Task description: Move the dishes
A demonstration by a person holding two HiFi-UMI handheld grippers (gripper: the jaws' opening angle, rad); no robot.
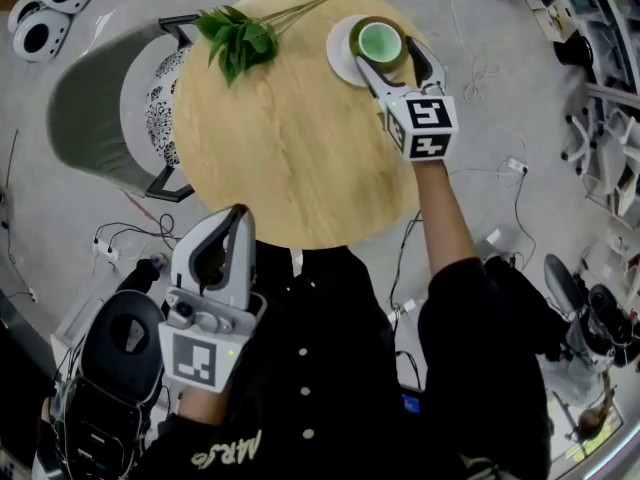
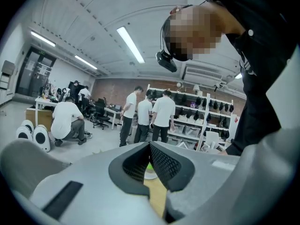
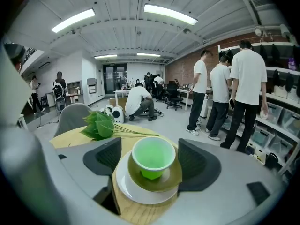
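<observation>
The green cup sits in a brown bowl on a white plate, at the far edge of the desk. The right tongs are wide open, with one jaw on each side of this stack. The left tongs are shut and empty, near the person's body. The grab seems about to start. Next, the right tongs need to squeeze gently, then lift level.

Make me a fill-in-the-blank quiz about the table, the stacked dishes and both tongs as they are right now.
The green cup sits in an olive bowl on a ____ plate.
The right tongs stand ____, one jaw on each side of the bowl.
The left tongs are ____, with nothing between them.
In the head view, the leafy sprig lies on the round table to the ____ of the plate.
Missing words: white; open; shut; left.
</observation>
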